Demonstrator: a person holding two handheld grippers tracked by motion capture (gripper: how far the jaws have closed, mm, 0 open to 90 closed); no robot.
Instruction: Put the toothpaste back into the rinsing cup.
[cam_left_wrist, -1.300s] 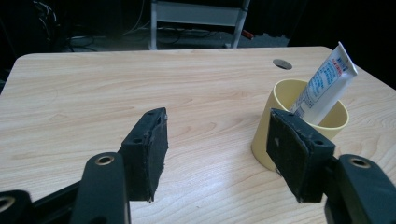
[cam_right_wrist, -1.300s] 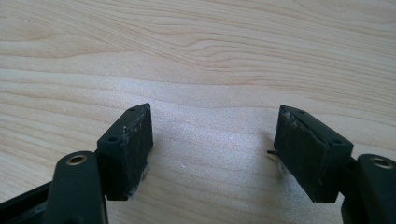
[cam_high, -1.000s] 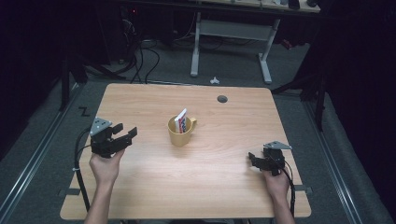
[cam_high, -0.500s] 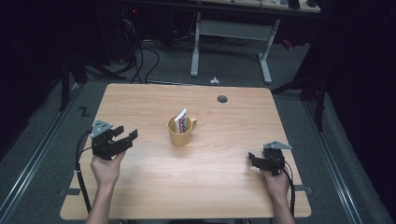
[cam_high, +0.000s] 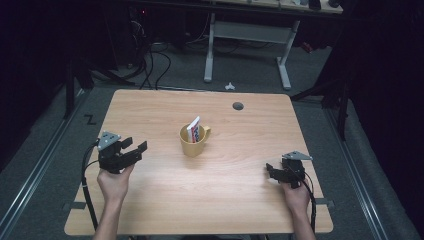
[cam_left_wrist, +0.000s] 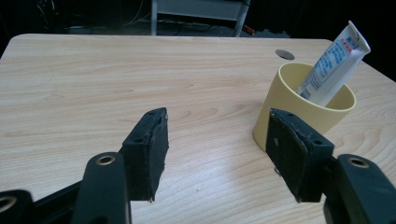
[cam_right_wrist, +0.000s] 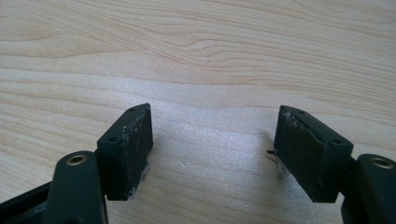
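The work looks to be at its opening step, the approach: the left gripper (cam_high: 131, 150) hangs over the left part of the table (cam_high: 150, 210), pointed toward the yellow cup (cam_high: 193, 141) that stands near the table's middle, and nothing is held yet. A toothpaste tube (cam_high: 193, 130) stands in the cup, leaning against its rim with the flat crimped end up. In the left gripper view the jaws stand wide apart with bare wood between them, the cup (cam_left_wrist: 303, 105) just beyond the right-hand jaw and the tube (cam_left_wrist: 334, 65) slanting out of it. The next move probably calls for bringing this gripper forward and up, then closing either on the tube's exposed upper end or on the cup's wall; the tube leans, so the jaws would need to be turned to meet its flat sides, and a push against the cup could slide it. The right gripper (cam_high: 272, 171) rests low near the table's right edge, well apart from the cup; in the right gripper view its jaws are also spread wide, holding nothing, over bare table (cam_right_wrist: 210, 56).
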